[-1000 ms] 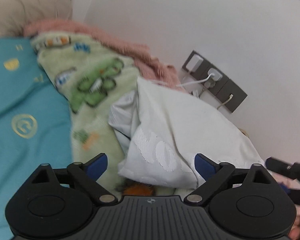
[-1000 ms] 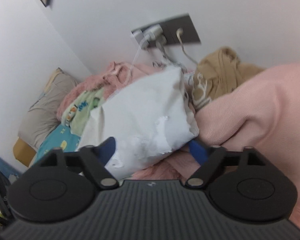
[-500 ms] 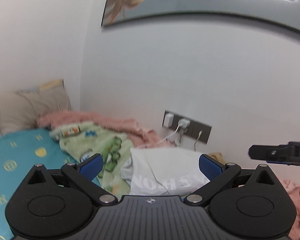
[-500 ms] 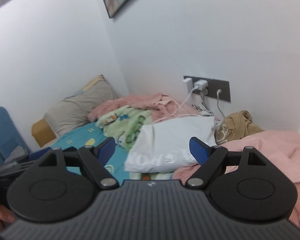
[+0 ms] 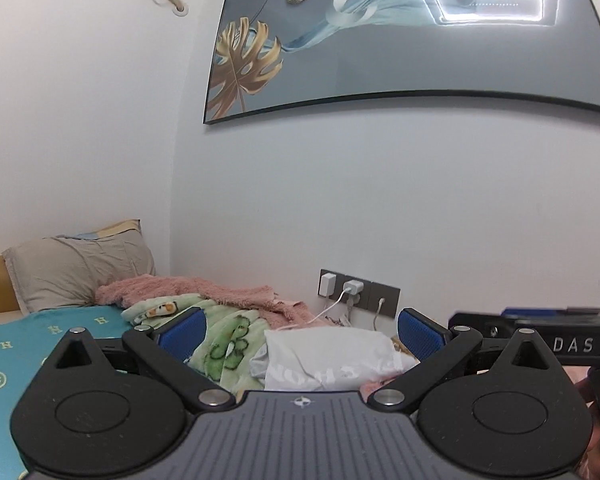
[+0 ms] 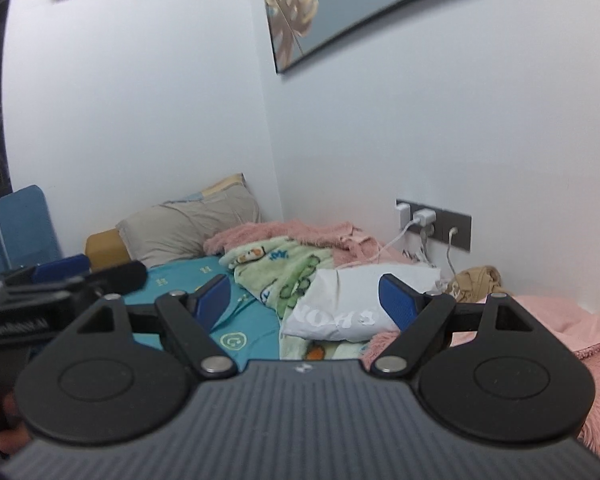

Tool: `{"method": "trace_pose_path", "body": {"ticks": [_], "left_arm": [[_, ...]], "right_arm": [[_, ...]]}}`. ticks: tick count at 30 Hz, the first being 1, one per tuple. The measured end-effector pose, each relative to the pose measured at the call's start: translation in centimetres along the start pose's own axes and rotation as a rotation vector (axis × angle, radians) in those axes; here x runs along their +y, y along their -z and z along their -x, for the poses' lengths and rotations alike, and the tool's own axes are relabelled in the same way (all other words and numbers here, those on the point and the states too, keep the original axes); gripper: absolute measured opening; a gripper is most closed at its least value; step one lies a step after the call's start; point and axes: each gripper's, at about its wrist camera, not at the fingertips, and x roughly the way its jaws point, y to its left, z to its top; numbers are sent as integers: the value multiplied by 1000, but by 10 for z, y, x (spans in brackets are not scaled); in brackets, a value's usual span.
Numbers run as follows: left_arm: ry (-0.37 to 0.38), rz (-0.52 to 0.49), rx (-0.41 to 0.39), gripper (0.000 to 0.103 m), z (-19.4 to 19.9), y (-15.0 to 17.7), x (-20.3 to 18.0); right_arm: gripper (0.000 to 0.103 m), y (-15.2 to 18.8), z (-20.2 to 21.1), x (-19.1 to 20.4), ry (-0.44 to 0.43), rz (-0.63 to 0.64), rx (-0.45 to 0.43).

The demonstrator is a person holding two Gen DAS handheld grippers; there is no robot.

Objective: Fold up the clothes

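Folded white shirt [image 5: 332, 356] on the bed [image 5: 4, 352], by its wall edge.
Left gripper [image 5: 300, 330] and right gripper [image 6: 304, 298] both gape wide, holding nothing.

Left tool [image 5: 298, 334] and right tool [image 6: 302, 300]: black linkage arms, blue pads, silver pivot screws, ribbed grey housing

I am in a home bedroom: ahead of my jaws a bed [image 6: 188, 280] with pillow [image 5: 80, 272], blankets [image 6: 284, 268], wall picture [image 5: 400, 40].
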Motion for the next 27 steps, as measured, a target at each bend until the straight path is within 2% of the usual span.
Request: {"method": "trace_pose_path", "body": {"ticks": [10,14,27], "left_arm": [[-80,52,-14,103,22,34,13],[-115,45,-15,103,28,42,19],[-155,14,17,103,28,65,31]], "right_arm": [[83,33,11,20,18,53,-75],[83,46,5,23,24,69,-71],[83,78,-17,32,55,65,-26]]}}
